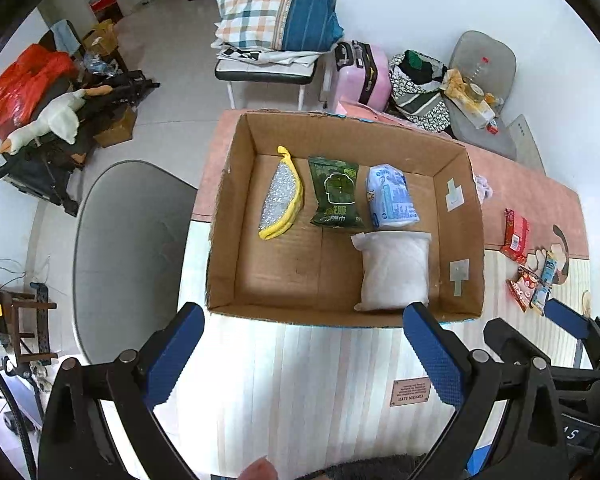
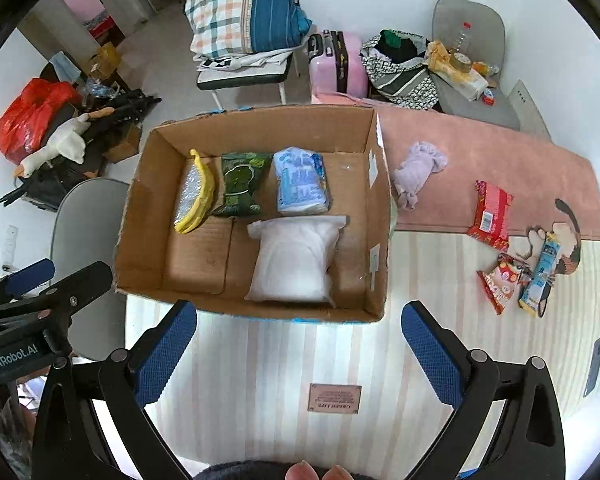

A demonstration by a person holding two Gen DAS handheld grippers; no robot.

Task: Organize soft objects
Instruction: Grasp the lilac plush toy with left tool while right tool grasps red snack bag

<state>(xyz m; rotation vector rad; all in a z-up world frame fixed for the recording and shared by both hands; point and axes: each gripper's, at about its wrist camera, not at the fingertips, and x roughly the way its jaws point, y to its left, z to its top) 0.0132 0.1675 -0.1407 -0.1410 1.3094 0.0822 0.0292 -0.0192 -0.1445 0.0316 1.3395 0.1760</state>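
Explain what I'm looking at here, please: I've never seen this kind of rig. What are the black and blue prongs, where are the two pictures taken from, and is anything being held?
There is no robot. A person holds two hand-operated claws, each with a fisheye camera looking along its fingers. One picture comes from the left claw, the other from the right claw. The blue-padded prongs are the claw fingers. Both claws are open and hold nothing.

Ahead on the table stands an open cardboard box. In it lie a yellow-edged scrubber, a green packet, a blue-and-white pack and a white bag. Outside, to the right, lie a lilac cloth, a red packet and some smaller snack packets.
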